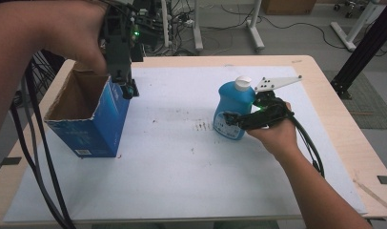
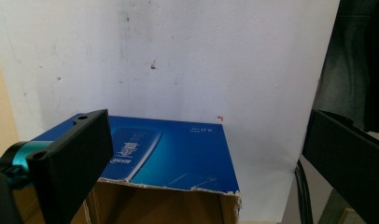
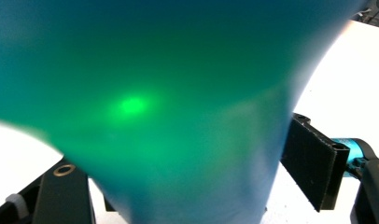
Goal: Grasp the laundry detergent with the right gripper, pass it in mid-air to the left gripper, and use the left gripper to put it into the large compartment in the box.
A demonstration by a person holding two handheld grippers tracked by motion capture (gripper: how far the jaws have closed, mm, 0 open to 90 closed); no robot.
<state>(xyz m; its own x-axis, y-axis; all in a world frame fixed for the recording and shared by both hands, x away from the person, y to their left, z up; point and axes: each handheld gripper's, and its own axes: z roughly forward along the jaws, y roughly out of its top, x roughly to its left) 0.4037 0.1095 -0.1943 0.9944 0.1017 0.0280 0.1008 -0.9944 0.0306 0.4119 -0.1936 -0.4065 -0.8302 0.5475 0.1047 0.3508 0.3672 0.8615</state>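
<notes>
The right tongs (image 1: 228,120) straddle the blue bottle (image 1: 233,110), which stands upright on the white sheet right of centre. Their jaws are partly drawn in around its lower body; whether both pads press yet I cannot tell. A good grip would sit square and low on the body, firm before any lift. The left tongs (image 1: 129,88) hang spread wide, holding nothing, above the near-right rim of the open blue box (image 1: 98,125) at the tabletop's (image 1: 325,95) left.
</notes>
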